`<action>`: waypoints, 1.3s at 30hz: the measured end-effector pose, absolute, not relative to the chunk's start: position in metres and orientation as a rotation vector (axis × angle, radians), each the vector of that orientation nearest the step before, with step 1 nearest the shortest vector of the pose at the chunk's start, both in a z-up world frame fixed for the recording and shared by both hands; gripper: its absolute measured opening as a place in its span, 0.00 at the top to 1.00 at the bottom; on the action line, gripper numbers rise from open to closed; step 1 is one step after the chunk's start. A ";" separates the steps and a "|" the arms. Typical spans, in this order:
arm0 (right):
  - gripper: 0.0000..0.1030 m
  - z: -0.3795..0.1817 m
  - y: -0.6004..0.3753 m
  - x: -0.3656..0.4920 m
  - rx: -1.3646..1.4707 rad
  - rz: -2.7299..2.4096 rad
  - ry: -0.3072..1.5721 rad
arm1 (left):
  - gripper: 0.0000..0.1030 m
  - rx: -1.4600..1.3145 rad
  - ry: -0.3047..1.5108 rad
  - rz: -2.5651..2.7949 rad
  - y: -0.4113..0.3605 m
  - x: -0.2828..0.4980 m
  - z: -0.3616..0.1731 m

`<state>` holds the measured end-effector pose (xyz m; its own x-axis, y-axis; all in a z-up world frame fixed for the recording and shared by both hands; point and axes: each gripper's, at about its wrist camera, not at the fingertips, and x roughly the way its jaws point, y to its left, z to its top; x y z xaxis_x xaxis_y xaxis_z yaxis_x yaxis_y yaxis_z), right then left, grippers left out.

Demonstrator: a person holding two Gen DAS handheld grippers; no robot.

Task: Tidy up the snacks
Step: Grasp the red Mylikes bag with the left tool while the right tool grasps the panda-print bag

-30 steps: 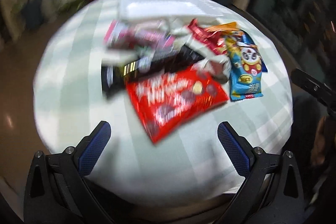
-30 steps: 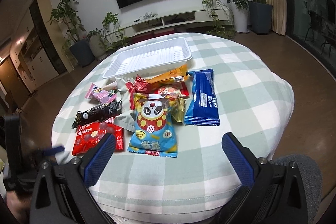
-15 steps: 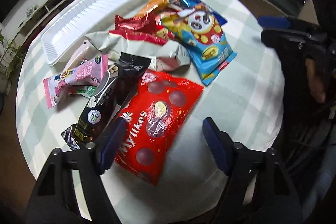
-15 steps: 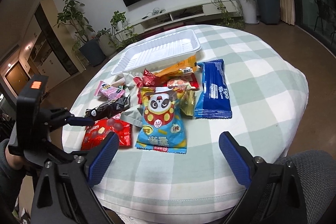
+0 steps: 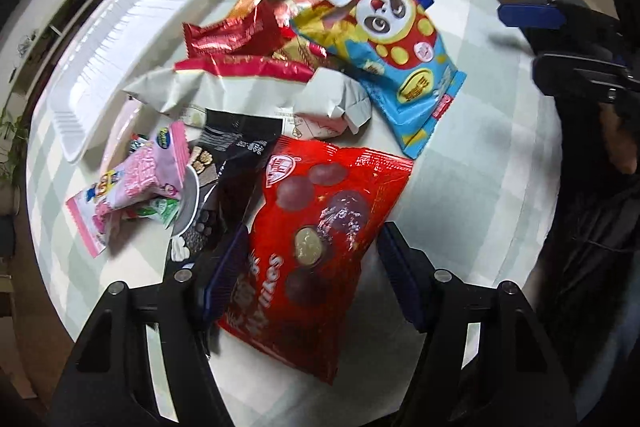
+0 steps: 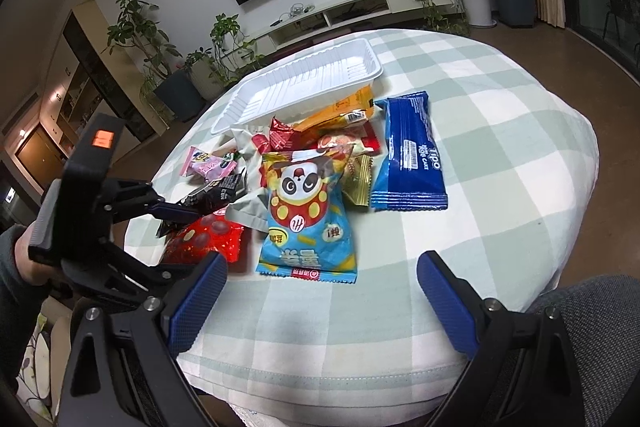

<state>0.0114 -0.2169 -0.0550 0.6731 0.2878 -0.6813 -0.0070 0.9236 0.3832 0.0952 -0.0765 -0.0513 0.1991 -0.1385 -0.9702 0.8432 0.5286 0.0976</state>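
The left hand-held gripper [image 5: 308,267] is pointing steeply down over the near end of the glossy red plastic bag of chocolate balls [image 5: 320,227], and its jaws are closing with the bag between them; the blue pads do not look to be pressing on the film yet, so nothing is being held. The step in hand looks like the first pick: taking this bag, which is lying flat on the green-and-white checked bench [image 6: 500,163] at the near left edge of the heap. The next move probably calls for finishing the squeeze on the bag's edge, lifting it clear, and carrying it over the heap to the empty white ribbed plastic tray [image 6: 304,87] at the far side.

The right hand-held gripper [image 6: 320,291] is hovering released above the near bench edge, with nothing between its jaws.

A black foil packet [image 5: 224,179] is lying just beside the red bag, partly under the left finger [image 5: 228,267], and could be pinched along with it. A crumpled white paper wrapper [image 5: 248,95] is touching the bag's far end. Further along, a blue panda-printed snack bag [image 6: 306,211], a pink sweet packet [image 5: 136,183] and a dark blue cake pack [image 6: 412,151] are crowding the path to the tray.
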 end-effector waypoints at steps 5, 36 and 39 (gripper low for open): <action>0.05 -0.058 -0.217 0.013 0.374 0.177 0.834 | 0.37 0.727 1.210 -0.785 -0.086 0.104 -0.058; 0.13 -0.063 -0.189 0.044 0.282 0.158 0.899 | 0.70 -0.395 0.931 -0.596 0.028 0.036 -0.039; 0.13 -0.063 -0.186 0.057 0.279 0.136 0.909 | 0.70 -0.445 0.920 -0.606 0.033 0.034 -0.042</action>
<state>0.0569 -0.1859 -0.0634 0.6092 0.2336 -0.7579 0.0010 0.9554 0.2952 0.0337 0.0330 -0.0416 0.4609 -0.6547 -0.5991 0.2915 0.7493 -0.5946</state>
